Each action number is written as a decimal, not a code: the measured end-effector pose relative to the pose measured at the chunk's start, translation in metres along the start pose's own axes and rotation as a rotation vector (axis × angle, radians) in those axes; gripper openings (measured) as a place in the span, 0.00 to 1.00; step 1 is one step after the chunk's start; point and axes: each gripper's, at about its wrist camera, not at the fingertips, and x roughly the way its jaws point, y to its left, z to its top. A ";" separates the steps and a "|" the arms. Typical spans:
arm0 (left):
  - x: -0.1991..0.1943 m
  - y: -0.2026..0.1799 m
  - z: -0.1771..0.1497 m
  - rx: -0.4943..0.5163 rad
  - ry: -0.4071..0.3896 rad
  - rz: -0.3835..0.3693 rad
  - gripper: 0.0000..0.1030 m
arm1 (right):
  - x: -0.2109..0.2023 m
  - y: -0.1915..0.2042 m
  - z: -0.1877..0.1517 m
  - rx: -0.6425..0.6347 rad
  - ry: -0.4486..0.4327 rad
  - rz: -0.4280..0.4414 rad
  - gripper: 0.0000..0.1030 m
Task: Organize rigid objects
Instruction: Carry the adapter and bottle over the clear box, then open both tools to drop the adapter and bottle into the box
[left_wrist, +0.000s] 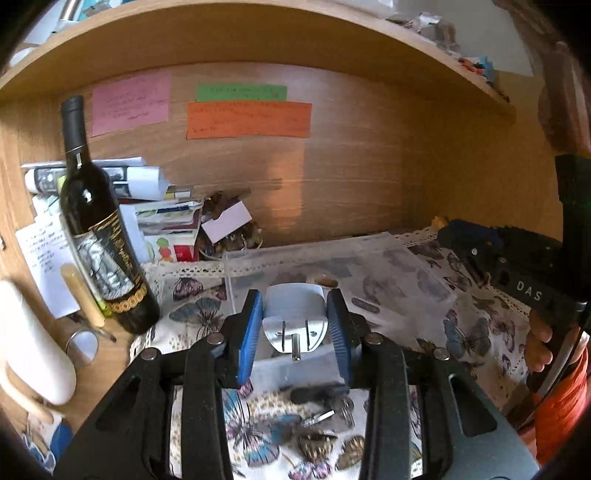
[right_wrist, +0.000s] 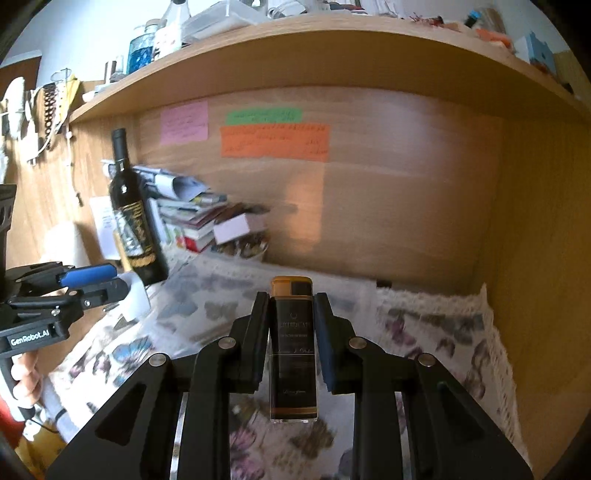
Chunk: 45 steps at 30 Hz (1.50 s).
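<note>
Rigid objects are in both grips right now, and the biggest thing framing it all is the wooden shelf unit (right_wrist: 369, 221), its back panel carrying a pink note (right_wrist: 184, 122), a green note (right_wrist: 263, 115) and an orange note (right_wrist: 275, 142). Below that, the butterfly-print cloth (left_wrist: 195, 310) with its lace edge covers the desk, and a clear plastic box (left_wrist: 369, 273) lies on top of it, its see-through walls letting the pattern show. Over on the left stands the dark wine bottle (left_wrist: 98, 229), leaning in the fisheye, upright on the desk beside a stack of papers and booklets (left_wrist: 162, 214). Now the grippers: the left gripper (left_wrist: 295, 325) has its blue pads pressed against either side of a white plug adapter (left_wrist: 295, 310), metal pins facing the camera, held above the near edge of the clear box. The right wrist view shows that same adapter out at the left, clamped in the blue-padded fingers (right_wrist: 88, 275) near the bottle's base. The right gripper (right_wrist: 291, 332) is clamped tight on a dark rectangular lighter (right_wrist: 293, 350) with an amber top, upright between the fingers, lifted above the cloth and box. Smallest of all, a bunch of keys (left_wrist: 325, 410) sits on the cloth just beneath the left gripper.
</note>
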 end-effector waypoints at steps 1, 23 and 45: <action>0.005 0.000 0.003 0.001 0.006 -0.001 0.35 | 0.004 -0.001 0.003 -0.004 -0.001 -0.004 0.21; 0.110 -0.009 -0.012 0.038 0.223 -0.034 0.35 | 0.110 -0.015 -0.016 -0.028 0.247 -0.018 0.21; 0.039 -0.016 -0.002 0.060 0.060 0.019 0.66 | 0.040 0.001 -0.001 -0.024 0.127 0.015 0.49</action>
